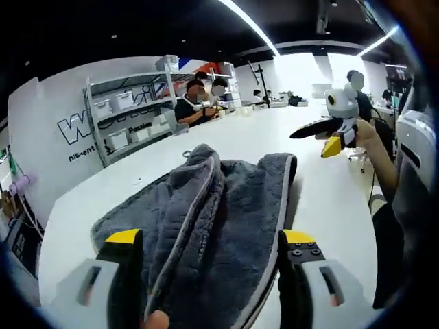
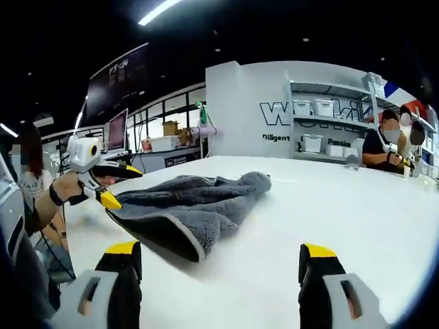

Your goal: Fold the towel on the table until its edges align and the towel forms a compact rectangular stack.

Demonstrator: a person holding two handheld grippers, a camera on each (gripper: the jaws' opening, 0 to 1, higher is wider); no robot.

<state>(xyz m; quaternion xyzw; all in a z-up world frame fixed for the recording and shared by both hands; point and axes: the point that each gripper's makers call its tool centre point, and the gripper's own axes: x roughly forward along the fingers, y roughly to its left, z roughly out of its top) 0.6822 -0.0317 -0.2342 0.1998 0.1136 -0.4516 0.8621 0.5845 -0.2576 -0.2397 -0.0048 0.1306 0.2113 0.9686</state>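
Towel (image 1: 206, 226): grey, rumpled, partly doubled over on the white table (image 1: 260, 140); edges not aligned, no compact stack yet.
Left gripper (image 1: 209, 257): jaws spread wide either side of the towel's near end, clamped on nothing. In the right gripper view it sits at the towel's left edge (image 2: 110, 185); contact cannot be told.
Right gripper (image 2: 219, 264): jaws apart, empty, over bare table near the towel; seen raised at far right (image 1: 329, 133).
Step in hand: judged an early fold, grasp not yet made.
Next move: take hold of an edge or corner, carry it across to meet the opposite edge.
Surroundings: shelving (image 1: 130, 113) and seated people behind.
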